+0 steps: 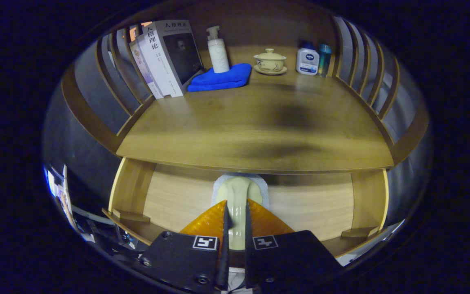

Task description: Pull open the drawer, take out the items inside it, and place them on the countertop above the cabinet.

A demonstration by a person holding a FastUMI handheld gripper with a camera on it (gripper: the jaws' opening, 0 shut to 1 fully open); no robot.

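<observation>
Below the countertop, gripper fingers clamp the drawer handle

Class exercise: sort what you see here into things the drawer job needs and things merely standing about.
Job:
gripper, fingers closed on the drawer handle
drawer front
countertop

Standing about:
books
pump bottle
blue cloth
lidded cup
two small bottles

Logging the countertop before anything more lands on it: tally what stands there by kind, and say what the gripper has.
Books: 2, perhaps more behind
Pump bottle: 1
Blue cloth: 1
Lidded cup on saucer: 1
Small bottles: 2
Total: 7
The gripper is shut on a pale handled tool, above the open drawer.
</observation>
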